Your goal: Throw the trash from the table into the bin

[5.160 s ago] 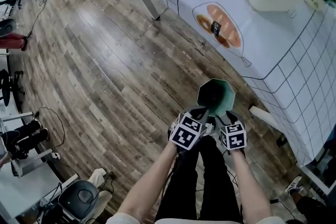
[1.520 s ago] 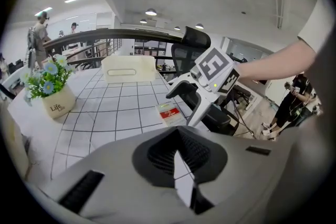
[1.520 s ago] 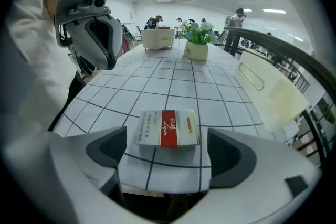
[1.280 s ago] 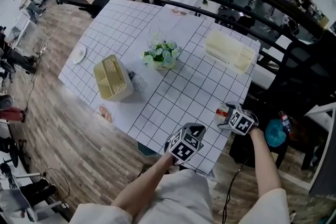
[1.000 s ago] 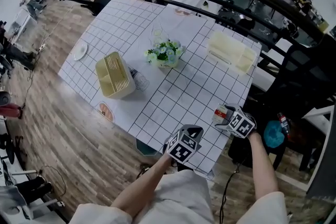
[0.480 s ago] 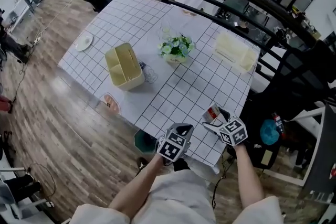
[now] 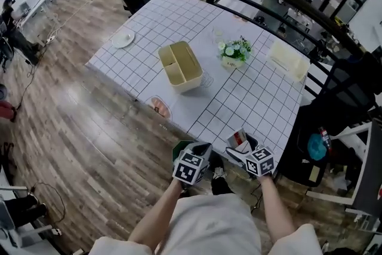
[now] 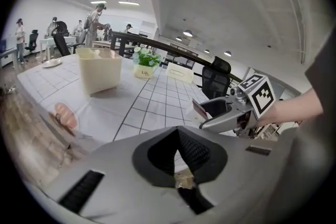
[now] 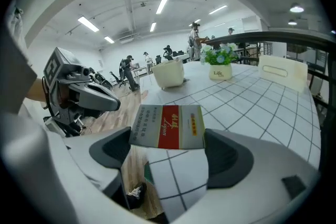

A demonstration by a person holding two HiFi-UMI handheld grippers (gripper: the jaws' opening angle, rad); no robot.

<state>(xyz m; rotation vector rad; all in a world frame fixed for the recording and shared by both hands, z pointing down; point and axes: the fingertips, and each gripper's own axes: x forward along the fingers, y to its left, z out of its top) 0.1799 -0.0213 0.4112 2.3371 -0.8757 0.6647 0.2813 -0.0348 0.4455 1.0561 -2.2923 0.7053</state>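
1. Grey-and-red cardboard pack [image 9: 167, 127] sits clamped between the right claw's [image 9: 169, 150] pads, just over the near edge of the gridded bench [image 7: 256, 98].
2. Left claw [image 8: 178, 139] is pressed together and empty, just off that same edge.
3. Green bin [image 7: 180, 144] stands on the floor below that edge.

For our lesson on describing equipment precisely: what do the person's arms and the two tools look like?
The left tool and right tool each have a smooth grey body, dark textured pads inside the jaws, and a cube of black-and-white square markers. The forearms are bare, below pale sleeves.
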